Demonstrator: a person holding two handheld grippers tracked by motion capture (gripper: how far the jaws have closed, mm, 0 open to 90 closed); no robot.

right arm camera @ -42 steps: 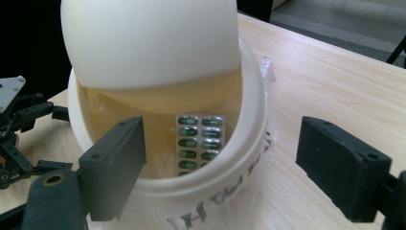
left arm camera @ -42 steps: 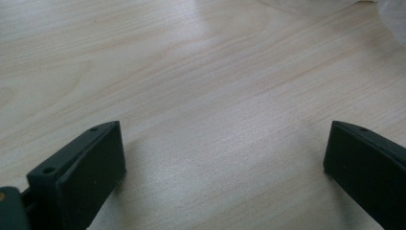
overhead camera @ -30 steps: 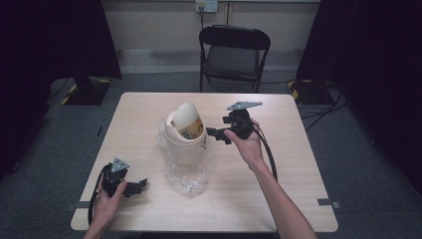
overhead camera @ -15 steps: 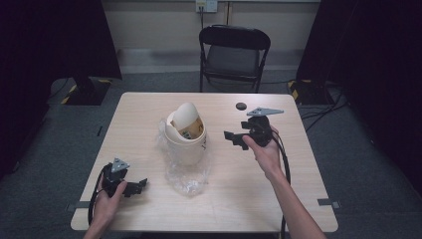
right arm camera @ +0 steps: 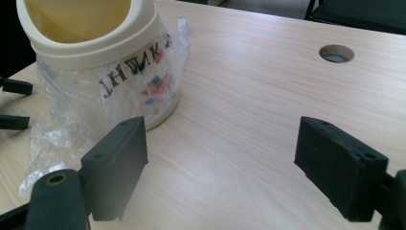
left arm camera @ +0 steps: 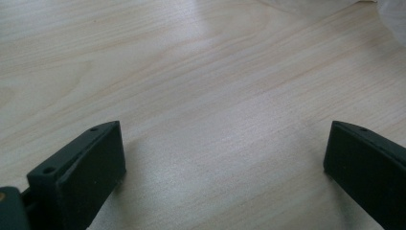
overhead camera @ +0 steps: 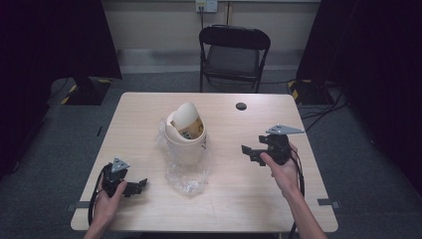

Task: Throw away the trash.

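A cream bin with a tilted swing lid stands at the middle of the table, and its printed wall faces my right gripper. A clear plastic bag wraps its base and spreads toward the front edge; in the right gripper view the bag is crumpled beside the bin. My right gripper is held open to the right of the bin, apart from it, pointing at it. My left gripper rests open on bare wood at the front left, with nothing between its jaws.
A round cable hole sits in the table near the back right. A black folding chair stands behind the table. A corner of the bag shows at the top right of the left gripper view.
My right gripper has drawn away from the bin, moving right and toward the front of the table. The left gripper has stayed put.
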